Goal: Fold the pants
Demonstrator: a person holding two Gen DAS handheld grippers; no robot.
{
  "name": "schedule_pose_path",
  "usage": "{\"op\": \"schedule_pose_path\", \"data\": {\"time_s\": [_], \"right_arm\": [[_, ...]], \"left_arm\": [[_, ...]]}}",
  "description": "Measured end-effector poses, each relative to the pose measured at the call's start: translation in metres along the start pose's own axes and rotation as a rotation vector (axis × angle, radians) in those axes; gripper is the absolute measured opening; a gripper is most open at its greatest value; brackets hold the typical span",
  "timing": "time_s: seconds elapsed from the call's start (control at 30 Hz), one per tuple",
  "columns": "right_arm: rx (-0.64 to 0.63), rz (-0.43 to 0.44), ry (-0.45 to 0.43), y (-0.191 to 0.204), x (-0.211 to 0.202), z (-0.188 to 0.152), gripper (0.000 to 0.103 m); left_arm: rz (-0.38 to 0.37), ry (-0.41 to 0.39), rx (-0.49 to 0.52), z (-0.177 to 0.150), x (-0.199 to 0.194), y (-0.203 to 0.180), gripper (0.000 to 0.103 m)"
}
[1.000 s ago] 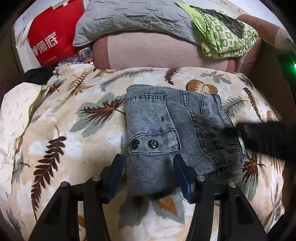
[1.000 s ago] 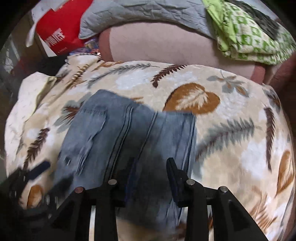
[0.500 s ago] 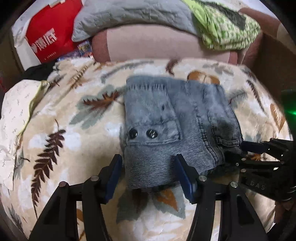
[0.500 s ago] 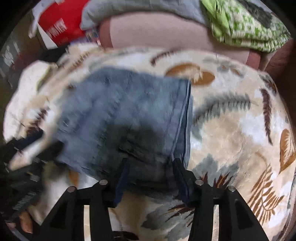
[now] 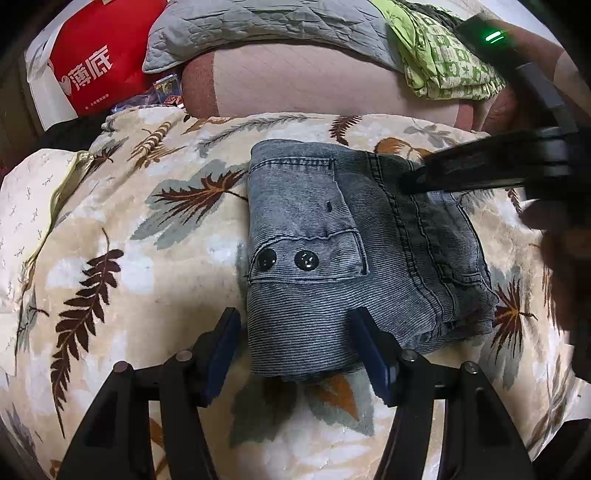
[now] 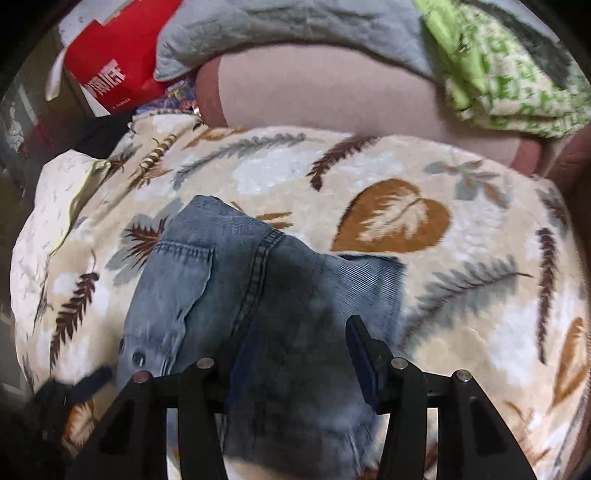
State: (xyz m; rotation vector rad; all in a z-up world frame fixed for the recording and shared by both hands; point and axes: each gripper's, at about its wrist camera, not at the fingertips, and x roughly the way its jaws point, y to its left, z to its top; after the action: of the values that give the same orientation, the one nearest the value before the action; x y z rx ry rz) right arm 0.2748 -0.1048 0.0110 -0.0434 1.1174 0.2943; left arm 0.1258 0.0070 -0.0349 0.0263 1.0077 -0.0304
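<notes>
**Denim pants lie folded small on a leaf-print blanket, tools open around them**

At the far left, a red shopping bag (image 5: 92,70) with white lettering stands behind the bed; what it holds cannot be seen. Beside it a grey quilted cushion (image 5: 266,27) lies across a pink bolster (image 5: 314,85). In the middle, the grey denim pants (image 5: 343,251) sit as a compact, layered rectangle on the leaf-print blanket (image 5: 110,221), a buttoned pocket flap with two dark snaps facing up. The left tool (image 5: 299,343) straddles the near left corner of the bundle, its blue pads clear of the cloth on either side; its jaws are opening, and nothing is gripped. To the right, the right tool (image 5: 413,181) reaches in over the far right part of the stack; seen from its own camera (image 6: 295,354), its pads stand apart with denim beneath and between them, seemingly unclamped, though blur there leaves some doubt. At the far right, a green patterned cloth (image 5: 443,62) is bunched on the bolster.

The folding looks nearly finished: the pants are reduced to a tidy packet with edges roughly aligned. What appears left is a last smoothing of the frayed near edge, or simply drawing both tools away.
</notes>
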Motion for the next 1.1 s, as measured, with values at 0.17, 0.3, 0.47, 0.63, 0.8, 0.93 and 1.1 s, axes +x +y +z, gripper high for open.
{"op": "schedule_pose_path", "data": {"time_s": [0.17, 0.3, 0.47, 0.63, 0.8, 0.93, 1.1], "right_arm": [[0.020, -0.021, 0.046, -0.001, 0.026, -0.008, 0.053], [0.001, -0.005, -0.010, 0.002, -0.010, -0.024, 0.053], [-0.024, 0.015, -0.024, 0.007, -0.035, -0.075, 0.057], [0.005, 0.020, 0.011, 0.004, -0.028, -0.098, 0.059], [0.017, 0.038, -0.083, 0.002, -0.070, -0.104, 0.059], [0.033, 0.040, -0.071, 0.001, -0.067, -0.122, 0.059], [0.045, 0.066, -0.066, 0.002, -0.066, -0.147, 0.059]], "left_arm": [[-0.004, -0.004, -0.002, -0.001, 0.000, 0.001, 0.065], [-0.001, -0.007, -0.012, -0.001, -0.006, 0.002, 0.065], [0.014, -0.022, -0.020, -0.003, -0.018, 0.003, 0.065], [0.043, -0.005, -0.027, -0.006, -0.021, 0.004, 0.065], [0.042, -0.016, -0.037, -0.010, -0.035, 0.001, 0.065], [0.043, -0.030, -0.021, -0.018, -0.046, -0.007, 0.065], [0.034, -0.042, -0.031, -0.030, -0.056, -0.012, 0.065]]}}
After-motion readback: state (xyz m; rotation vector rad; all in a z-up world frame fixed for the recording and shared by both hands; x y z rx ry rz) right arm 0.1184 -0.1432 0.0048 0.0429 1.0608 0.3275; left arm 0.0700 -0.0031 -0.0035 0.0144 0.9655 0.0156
